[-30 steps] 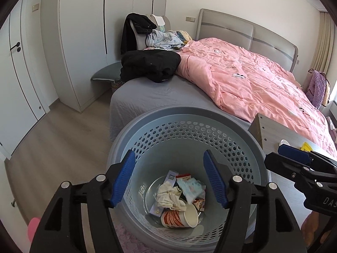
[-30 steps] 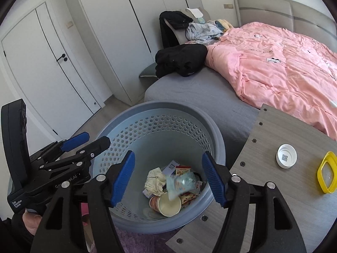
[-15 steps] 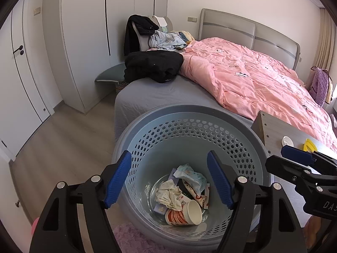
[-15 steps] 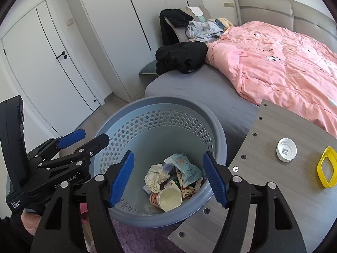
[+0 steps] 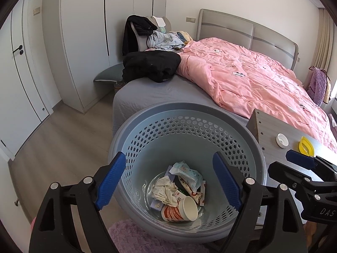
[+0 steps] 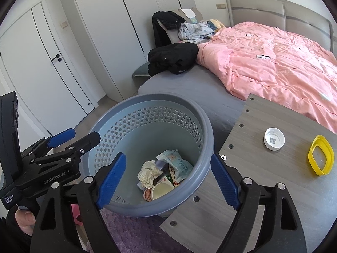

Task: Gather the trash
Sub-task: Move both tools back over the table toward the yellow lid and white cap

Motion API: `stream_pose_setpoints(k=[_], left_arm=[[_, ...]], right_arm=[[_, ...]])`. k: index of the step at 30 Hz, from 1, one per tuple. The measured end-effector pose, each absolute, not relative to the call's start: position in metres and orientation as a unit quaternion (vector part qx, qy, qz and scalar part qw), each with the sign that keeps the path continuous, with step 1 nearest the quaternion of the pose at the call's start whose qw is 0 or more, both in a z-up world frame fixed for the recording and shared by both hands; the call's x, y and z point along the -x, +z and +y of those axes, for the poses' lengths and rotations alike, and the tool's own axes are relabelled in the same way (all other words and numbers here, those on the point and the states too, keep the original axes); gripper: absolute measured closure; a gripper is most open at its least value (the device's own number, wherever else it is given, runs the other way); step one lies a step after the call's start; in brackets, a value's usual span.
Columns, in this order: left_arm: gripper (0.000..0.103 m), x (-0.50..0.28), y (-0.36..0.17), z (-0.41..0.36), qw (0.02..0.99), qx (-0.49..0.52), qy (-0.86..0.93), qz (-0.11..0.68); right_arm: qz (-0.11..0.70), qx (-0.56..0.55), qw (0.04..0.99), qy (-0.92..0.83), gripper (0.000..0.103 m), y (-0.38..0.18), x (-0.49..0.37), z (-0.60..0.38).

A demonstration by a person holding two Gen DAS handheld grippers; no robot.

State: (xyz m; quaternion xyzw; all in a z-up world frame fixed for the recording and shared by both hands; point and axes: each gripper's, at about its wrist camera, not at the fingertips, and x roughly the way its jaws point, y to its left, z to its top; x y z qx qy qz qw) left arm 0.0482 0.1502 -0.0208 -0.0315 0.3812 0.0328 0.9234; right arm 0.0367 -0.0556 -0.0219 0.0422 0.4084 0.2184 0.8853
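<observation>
A round blue-grey perforated bin (image 5: 189,113) (image 6: 147,101) stands on the floor by the bed. At its bottom lie a paper cup (image 5: 181,209) (image 6: 158,190), crumpled paper (image 5: 164,189) (image 6: 148,172) and a wet-wipe pack (image 5: 187,171) (image 6: 175,161). My left gripper (image 5: 170,181) hangs over the bin, its jaws opening and nothing between them. My right gripper (image 6: 168,179) hovers over the bin's right rim, its jaws opening too, also empty. Each gripper shows in the other's view: the right gripper (image 5: 303,166) and the left gripper (image 6: 69,142).
A grey wooden table (image 6: 263,179) stands right of the bin, with a white cap (image 6: 273,139) and a yellow ring lid (image 6: 321,155) on it. Behind is a bed with a pink duvet (image 5: 252,80) and black clothes (image 5: 151,65). A purple rug (image 6: 130,232) lies below.
Both grippers' jaws have spread wider. The wet-wipe pack, in mid-fall between the jaws a second ago, has dropped into the bin and now rests on the other rubbish.
</observation>
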Motion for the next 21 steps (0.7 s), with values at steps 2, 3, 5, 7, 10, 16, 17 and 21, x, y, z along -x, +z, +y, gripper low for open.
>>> stream_pose_setpoints(k=[2, 3, 5, 7, 10, 16, 17, 21], left_arm=[[0.022, -0.047, -0.020, 0.145, 0.924, 0.028, 0.028, 0.381], [0.022, -0.046, -0.020, 0.142, 0.924, 0.026, 0.025, 0.382], [0.022, -0.045, -0.018, 0.135, 0.924, 0.022, 0.018, 0.381], [0.022, -0.045, -0.017, 0.128, 0.924, 0.020, 0.009, 0.381], [0.022, -0.045, -0.017, 0.113, 0.924, 0.017, -0.008, 0.381], [0.022, -0.047, -0.015, 0.070, 0.923, 0.005, -0.053, 0.381], [0.022, -0.048, -0.015, 0.062, 0.922, 0.002, -0.061, 0.382], [0.020, -0.053, -0.014, 0.028, 0.919, -0.012, -0.088, 0.383]], right_arm=[[0.411, -0.044, 0.886, 0.209, 0.021, -0.024, -0.033, -0.063], [0.412, -0.046, 0.887, 0.205, 0.021, -0.024, -0.031, -0.067], [0.410, -0.048, 0.890, 0.191, 0.020, -0.025, -0.026, -0.078], [0.408, -0.050, 0.895, 0.176, 0.016, -0.025, -0.020, -0.091], [0.403, -0.053, 0.902, 0.148, 0.010, -0.025, -0.010, -0.114], [0.399, -0.070, 0.910, 0.086, 0.006, -0.026, 0.004, -0.170], [0.398, -0.074, 0.911, 0.074, 0.006, -0.026, 0.006, -0.180], [0.392, -0.093, 0.915, 0.041, 0.006, -0.026, 0.010, -0.215]])
